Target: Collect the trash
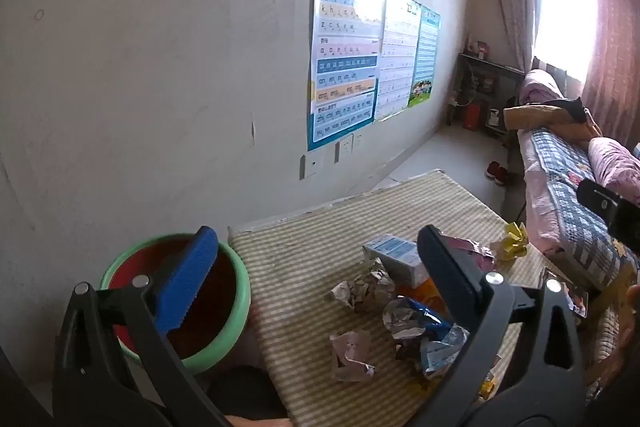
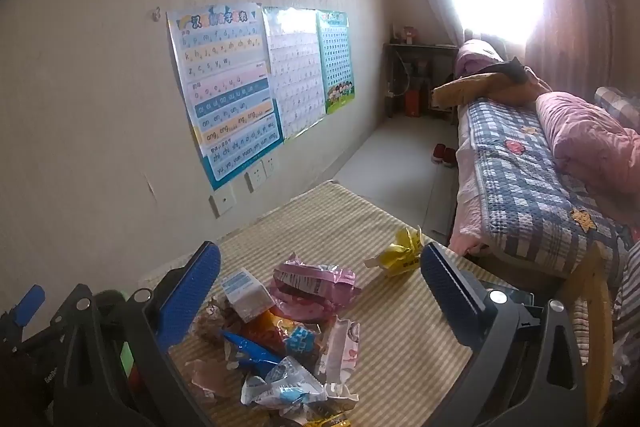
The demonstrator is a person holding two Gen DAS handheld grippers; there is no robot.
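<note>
A pile of trash lies on a striped table [image 1: 312, 239]: crumpled wrappers [image 1: 404, 315], a small white and blue carton [image 1: 396, 259], a pink bag [image 2: 312, 287] and a yellow wrapper [image 2: 400, 251] set apart at the far side. A red bin with a green rim [image 1: 224, 307] stands left of the table. My left gripper [image 1: 316, 279] is open and empty above the gap between bin and pile, its left finger over the bin. My right gripper [image 2: 320, 287] is open and empty above the pile [image 2: 288, 347].
A wall with posters [image 1: 344, 67] and sockets runs along the left. A bed with a blue checked quilt [image 2: 532, 179] and pink bedding stands right of the table. A shelf [image 2: 416, 79] and red shoes [image 2: 444, 155] are on the floor beyond.
</note>
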